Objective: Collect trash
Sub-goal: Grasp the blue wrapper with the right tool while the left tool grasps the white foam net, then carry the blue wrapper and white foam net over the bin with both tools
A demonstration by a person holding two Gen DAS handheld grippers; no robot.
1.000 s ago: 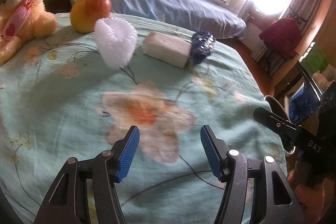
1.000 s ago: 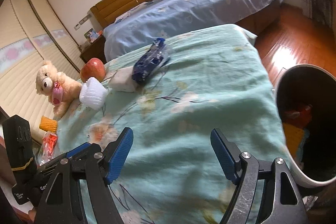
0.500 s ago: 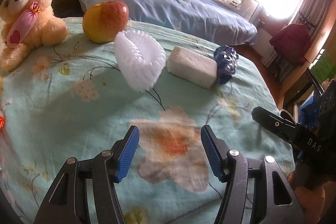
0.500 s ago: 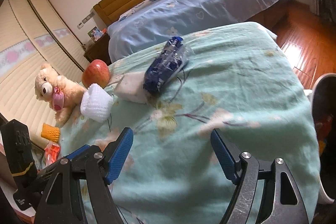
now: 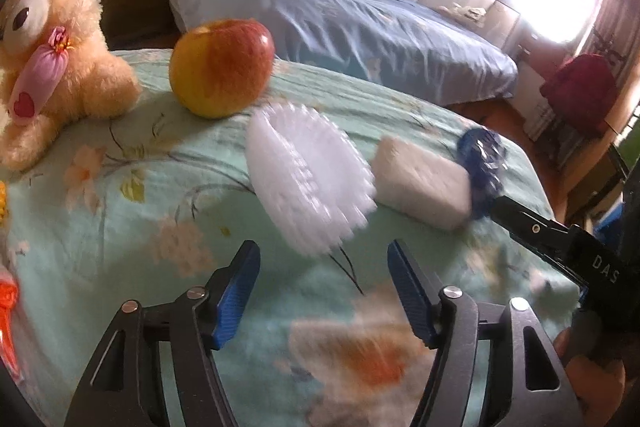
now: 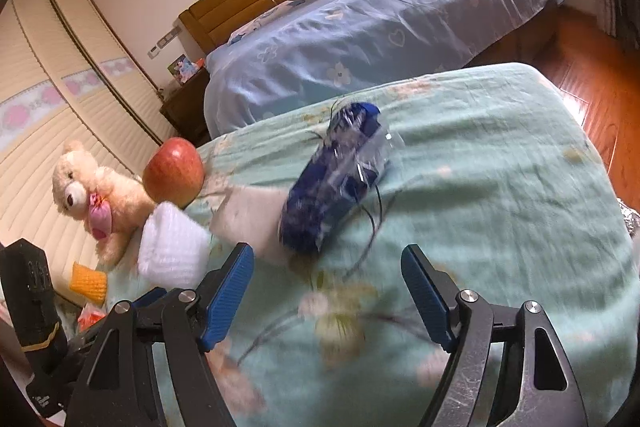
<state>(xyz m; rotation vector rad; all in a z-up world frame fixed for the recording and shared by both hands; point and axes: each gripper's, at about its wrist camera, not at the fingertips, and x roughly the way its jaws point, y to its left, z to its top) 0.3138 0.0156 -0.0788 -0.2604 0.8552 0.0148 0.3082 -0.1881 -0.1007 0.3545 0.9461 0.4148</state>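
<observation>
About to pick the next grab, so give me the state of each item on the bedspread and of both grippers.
Left gripper: open, empty, jaws just widened.
Right gripper: open, empty.
White foam net: on its side, loose.
White block: lying flat.
Blue wrapper: crumpled, against the block.
Apple: whole, resting.
Teddy bear: sitting upright.

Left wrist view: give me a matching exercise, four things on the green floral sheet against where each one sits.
1. apple
2. white foam net
3. white block
4. blue wrapper

A. at the right end of the row
B. nearest the left gripper
C. beside the teddy bear
D. between foam net and wrapper

Pairs: 1-C, 2-B, 3-D, 4-A
</observation>
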